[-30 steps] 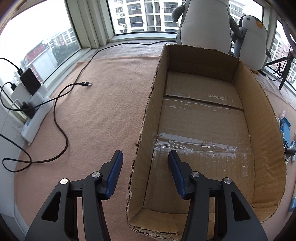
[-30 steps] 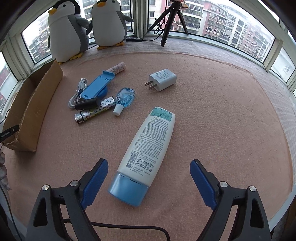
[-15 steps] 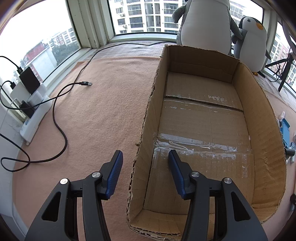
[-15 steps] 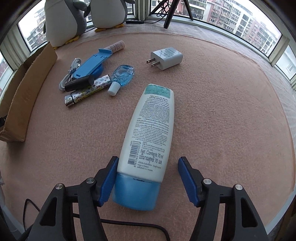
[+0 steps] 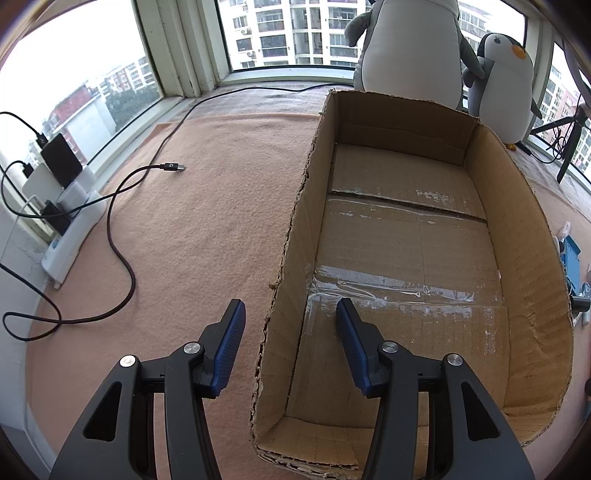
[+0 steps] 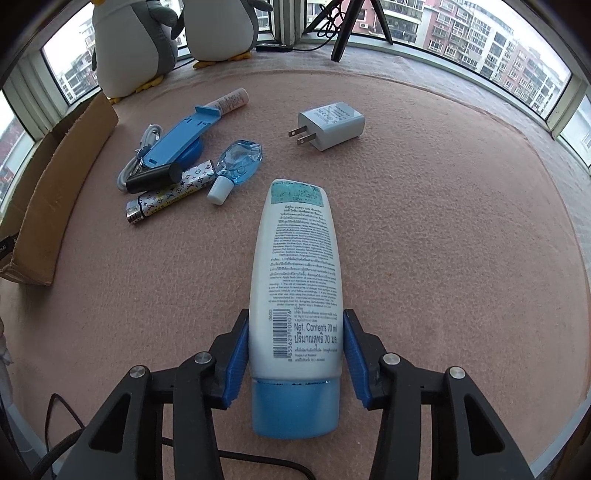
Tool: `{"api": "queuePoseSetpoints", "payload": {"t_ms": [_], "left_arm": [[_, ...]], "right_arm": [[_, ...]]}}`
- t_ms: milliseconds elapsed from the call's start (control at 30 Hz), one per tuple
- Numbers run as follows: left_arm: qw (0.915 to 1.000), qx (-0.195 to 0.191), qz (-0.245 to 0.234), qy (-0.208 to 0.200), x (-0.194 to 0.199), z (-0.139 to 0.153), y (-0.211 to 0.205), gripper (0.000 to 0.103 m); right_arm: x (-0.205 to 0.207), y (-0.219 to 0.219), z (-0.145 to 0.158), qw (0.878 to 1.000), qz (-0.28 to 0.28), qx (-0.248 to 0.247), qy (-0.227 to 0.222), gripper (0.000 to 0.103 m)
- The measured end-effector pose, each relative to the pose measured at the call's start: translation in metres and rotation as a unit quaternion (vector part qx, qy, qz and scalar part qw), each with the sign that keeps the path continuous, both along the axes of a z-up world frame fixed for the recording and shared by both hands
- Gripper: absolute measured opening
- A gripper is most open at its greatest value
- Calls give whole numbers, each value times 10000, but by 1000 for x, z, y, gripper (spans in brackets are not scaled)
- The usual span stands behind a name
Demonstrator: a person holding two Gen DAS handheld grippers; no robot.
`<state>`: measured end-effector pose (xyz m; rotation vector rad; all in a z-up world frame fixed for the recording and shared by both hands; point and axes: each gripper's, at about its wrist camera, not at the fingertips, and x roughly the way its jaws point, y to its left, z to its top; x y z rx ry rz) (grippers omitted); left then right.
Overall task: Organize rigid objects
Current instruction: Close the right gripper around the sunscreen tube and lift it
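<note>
My right gripper [image 6: 295, 325] is shut on a white lotion bottle [image 6: 295, 280] with a blue cap, which lies on the pink carpet; both blue pads touch its sides near the cap. My left gripper [image 5: 290, 317] is open and empty, straddling the left wall of an empty cardboard box [image 5: 291, 236]. The box's outer wall also shows in the right wrist view [image 6: 55, 184]. Beyond the bottle lie a white charger plug [image 6: 332, 125], a small blue bottle [image 6: 236, 166], a patterned tube [image 6: 170, 195], a black cylinder [image 6: 151, 177], a blue holder [image 6: 177, 140] and a pink tube [image 6: 229, 101].
Two plush penguins [image 6: 173, 40] stand by the window behind the box. A black cable [image 5: 125, 236] loops on the carpet left of the box, near a power strip [image 5: 66, 229]. A tripod [image 6: 347, 29] stands at the back.
My right gripper moved forward over the lotion bottle and closed its jaws on it. My left gripper has barely moved.
</note>
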<state>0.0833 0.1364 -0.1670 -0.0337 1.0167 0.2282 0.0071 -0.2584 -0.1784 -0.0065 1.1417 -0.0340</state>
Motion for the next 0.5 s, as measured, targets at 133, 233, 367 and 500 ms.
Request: {"api": "queuePoseSetpoints", "payload": {"t_ms": [133, 233, 367, 500], "left_arm": [[10000, 12, -1, 4, 0, 0, -1, 50], [10000, 46, -6, 4, 0, 0, -2, 50], [10000, 59, -3, 0, 0, 0, -2, 50], [10000, 59, -1, -1, 0, 0, -2, 50]], "right_arm": [[-4, -6, 6, 9998, -109, 122, -139, 43], [-5, -8, 10, 9996, -132, 118, -234, 43], [-2, -12, 7, 9995, -196, 118, -206, 43], [1, -17, 12, 9990, -265, 246, -269, 43]]}}
